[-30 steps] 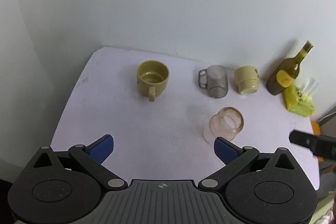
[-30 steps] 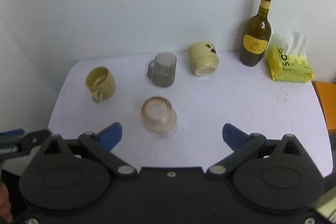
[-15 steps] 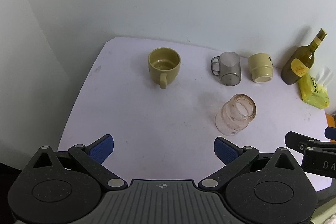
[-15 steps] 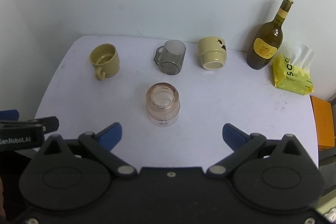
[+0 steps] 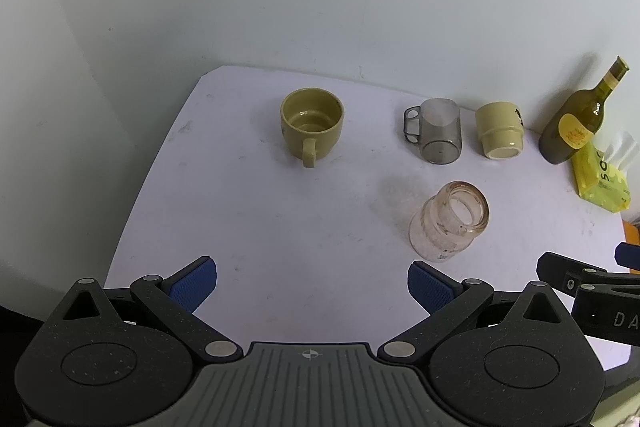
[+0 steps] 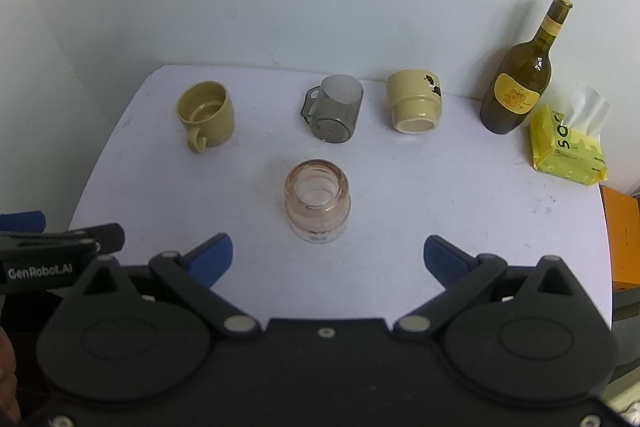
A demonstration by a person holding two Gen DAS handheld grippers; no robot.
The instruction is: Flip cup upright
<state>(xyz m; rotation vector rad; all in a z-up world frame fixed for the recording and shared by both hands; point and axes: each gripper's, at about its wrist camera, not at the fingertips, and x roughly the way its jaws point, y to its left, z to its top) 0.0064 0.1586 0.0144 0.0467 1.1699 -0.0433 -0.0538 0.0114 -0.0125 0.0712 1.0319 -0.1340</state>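
Four cups stand on a white table (image 6: 460,195). A clear pinkish glass cup (image 6: 317,205) (image 5: 450,223) stands nearest, ahead of both grippers. An olive mug (image 6: 206,119) (image 5: 312,127) stands upright at the left. A grey see-through mug (image 6: 335,109) (image 5: 438,131) and a pale yellow cup (image 6: 414,101) (image 5: 500,129) stand upside down at the back. My left gripper (image 5: 312,285) is open and empty, near the table's front edge. My right gripper (image 6: 328,259) is open and empty, just short of the glass cup.
A dark green wine bottle (image 6: 520,83) (image 5: 576,123) stands at the back right. A yellow tissue pack (image 6: 566,147) (image 5: 602,177) lies beside it. An orange box (image 6: 624,235) sits past the table's right edge. A white wall runs behind the table.
Both grippers have pulled back and risen a little, so more of the table shows. The left view has swung right. The cups have not moved. Both grippers stay open.
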